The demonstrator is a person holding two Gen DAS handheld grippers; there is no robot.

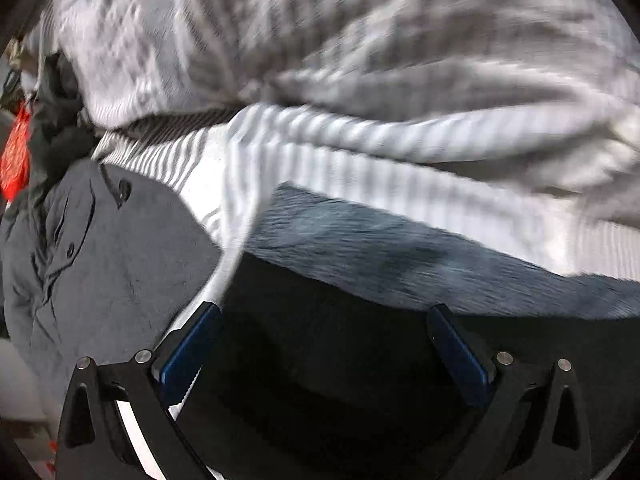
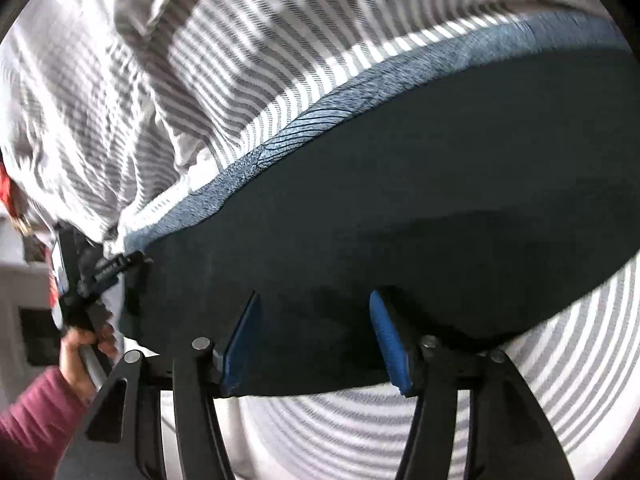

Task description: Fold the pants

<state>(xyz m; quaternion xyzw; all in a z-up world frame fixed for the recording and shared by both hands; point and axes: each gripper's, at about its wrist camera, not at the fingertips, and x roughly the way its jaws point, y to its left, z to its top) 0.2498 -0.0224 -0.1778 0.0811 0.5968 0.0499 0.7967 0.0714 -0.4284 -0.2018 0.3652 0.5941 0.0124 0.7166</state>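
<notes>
The dark teal pants lie flat on a striped bed sheet, with a lighter blue-grey band along their far edge. My right gripper hovers over their near edge, open, its blue pads apart with only the flat cloth showing between them. In the left wrist view the same pants fill the lower middle. My left gripper stands wide open above them, holding nothing. A white strip of cloth runs beside its left finger.
A crumpled grey garment with a button lies left of the pants. A red object sits at the far left edge. A hand in a maroon sleeve holds the left gripper at the pants' left end.
</notes>
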